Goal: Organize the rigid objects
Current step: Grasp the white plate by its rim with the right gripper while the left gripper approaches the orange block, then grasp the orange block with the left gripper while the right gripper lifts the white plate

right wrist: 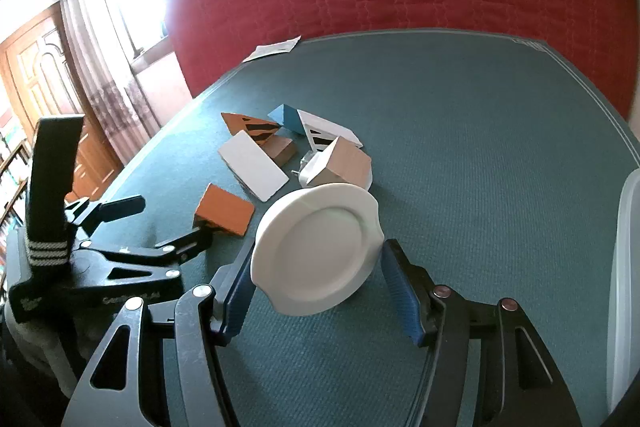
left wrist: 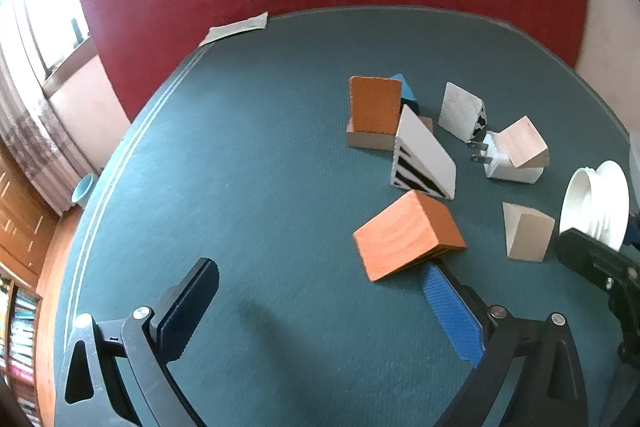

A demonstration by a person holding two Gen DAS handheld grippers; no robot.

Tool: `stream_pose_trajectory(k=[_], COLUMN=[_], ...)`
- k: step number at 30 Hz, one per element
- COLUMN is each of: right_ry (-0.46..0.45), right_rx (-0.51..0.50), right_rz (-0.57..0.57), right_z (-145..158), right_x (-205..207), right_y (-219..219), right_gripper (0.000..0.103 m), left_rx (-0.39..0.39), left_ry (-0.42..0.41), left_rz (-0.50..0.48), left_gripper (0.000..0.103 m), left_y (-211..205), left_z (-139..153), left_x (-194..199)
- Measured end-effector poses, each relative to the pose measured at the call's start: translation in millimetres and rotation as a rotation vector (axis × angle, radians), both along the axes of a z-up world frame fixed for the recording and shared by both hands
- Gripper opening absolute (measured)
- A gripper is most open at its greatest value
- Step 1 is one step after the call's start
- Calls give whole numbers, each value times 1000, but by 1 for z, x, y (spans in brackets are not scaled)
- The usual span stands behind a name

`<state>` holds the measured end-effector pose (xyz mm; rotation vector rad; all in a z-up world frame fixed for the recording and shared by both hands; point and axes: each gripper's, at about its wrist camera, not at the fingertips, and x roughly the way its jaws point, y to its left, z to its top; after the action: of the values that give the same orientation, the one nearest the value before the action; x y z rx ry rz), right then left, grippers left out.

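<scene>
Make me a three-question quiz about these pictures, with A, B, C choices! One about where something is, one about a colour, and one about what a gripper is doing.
1. Where is the white plate?
A. between the right gripper's fingers
B. under the red quilt
C. on the orange block

2. What colour is the table cover?
A. yellow
B. dark green
C. pink

3. What is the left gripper doing?
A. squeezing a plate
C. gripping the charger
B. open, holding nothing

Answers:
1. A: the plate sits tilted between the right gripper fingers.
2. B: the cloth under every block is dark green.
3. B: its fingers are spread wide, with only table between them.
</scene>
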<state>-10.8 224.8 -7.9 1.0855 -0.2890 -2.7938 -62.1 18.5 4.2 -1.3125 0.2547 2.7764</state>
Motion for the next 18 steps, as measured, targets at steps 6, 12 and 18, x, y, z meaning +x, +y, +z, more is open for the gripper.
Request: stream_pose_trajectory(k=[6, 12, 18], right_ry=[-2, -3, -3], right_rx=[-2, -3, -2], right_rz=[-1, -2, -2], right_z=[0, 0, -1], right_x=[0, 0, 0], right_y=[0, 0, -1], right_gripper=[62, 62, 62], left_rx=[4, 70, 103], left_ry=[1, -10, 8], left_rz=[-43, -79, -114], left_gripper=[102, 86, 60], left_y=[9, 9, 12], left_z=[0, 1, 3], left_x=[-8, -20, -17])
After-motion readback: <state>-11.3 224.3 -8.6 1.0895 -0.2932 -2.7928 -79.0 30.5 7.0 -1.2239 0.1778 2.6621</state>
